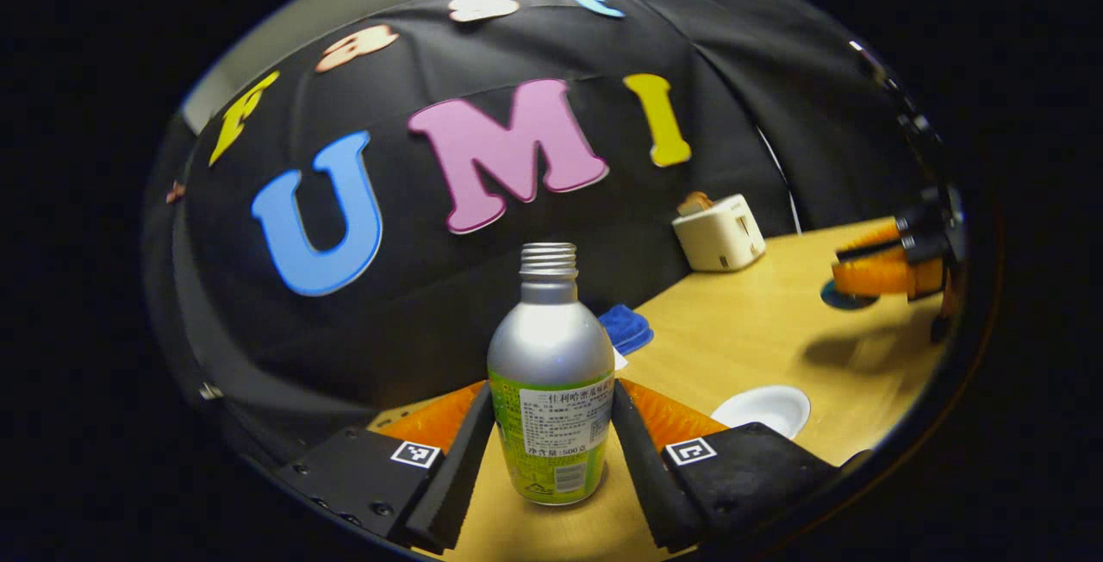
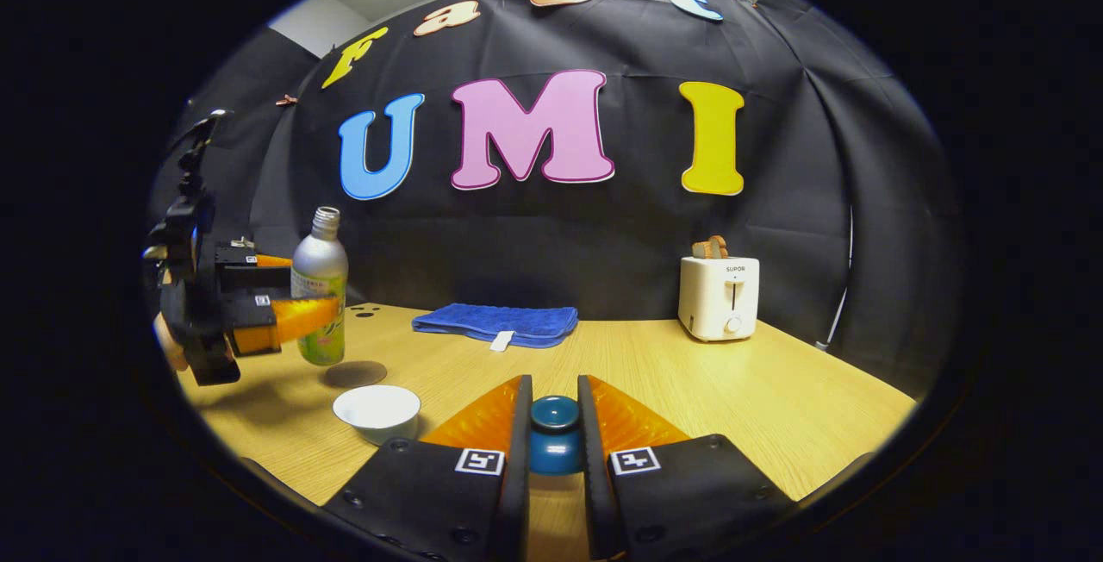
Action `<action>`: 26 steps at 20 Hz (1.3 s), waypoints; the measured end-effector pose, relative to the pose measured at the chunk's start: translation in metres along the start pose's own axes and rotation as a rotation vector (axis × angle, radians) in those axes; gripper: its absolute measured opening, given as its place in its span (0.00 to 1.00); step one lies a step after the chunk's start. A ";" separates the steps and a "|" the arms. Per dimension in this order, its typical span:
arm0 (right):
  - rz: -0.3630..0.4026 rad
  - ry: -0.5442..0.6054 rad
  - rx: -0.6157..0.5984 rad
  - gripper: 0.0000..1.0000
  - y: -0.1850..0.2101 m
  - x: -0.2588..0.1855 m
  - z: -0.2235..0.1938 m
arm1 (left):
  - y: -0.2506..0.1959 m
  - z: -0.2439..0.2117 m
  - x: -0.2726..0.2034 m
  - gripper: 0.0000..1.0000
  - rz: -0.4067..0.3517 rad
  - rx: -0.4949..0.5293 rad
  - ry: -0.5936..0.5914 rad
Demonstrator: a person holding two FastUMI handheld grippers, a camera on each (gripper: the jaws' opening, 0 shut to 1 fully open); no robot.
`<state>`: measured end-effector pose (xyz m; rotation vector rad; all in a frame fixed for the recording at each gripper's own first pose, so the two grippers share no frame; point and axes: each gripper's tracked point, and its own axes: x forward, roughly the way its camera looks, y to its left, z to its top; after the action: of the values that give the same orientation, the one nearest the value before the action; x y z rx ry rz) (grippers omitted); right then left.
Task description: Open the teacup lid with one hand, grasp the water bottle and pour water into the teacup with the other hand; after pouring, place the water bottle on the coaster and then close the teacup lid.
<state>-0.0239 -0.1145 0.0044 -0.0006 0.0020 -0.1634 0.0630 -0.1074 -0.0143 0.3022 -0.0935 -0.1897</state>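
Left hand-held gripper (image 1: pixel 551 446) clamps bottle (image 1: pixel 551 372) | right hand-held gripper (image 2: pixel 553 433) pinches lid (image 2: pixel 554 433)

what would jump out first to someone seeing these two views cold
Most striking is the silver water bottle with its green label, uncapped, gripped between the left gripper fingers and held above the wooden table. Next comes the blue teacup lid pinched in the right gripper. A white teacup sits open near the table's front, a white toaster by the back wall.
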 end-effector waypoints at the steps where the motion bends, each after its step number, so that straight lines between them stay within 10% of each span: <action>1: 0.000 0.000 0.000 0.30 0.000 0.000 0.000 | 0.000 -0.001 -0.001 0.80 0.017 -0.066 -0.018; 10: -0.005 0.000 0.000 0.30 -0.001 0.000 0.000 | 0.001 -0.030 0.014 0.80 0.028 -0.249 0.002; 26: 0.054 -0.003 0.003 0.30 0.016 -0.004 0.001 | -0.006 -0.030 -0.018 0.92 0.041 -0.290 0.032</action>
<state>-0.0255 -0.0985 0.0056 0.0019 -0.0010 -0.1097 0.0476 -0.1003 -0.0459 0.0148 -0.0399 -0.1555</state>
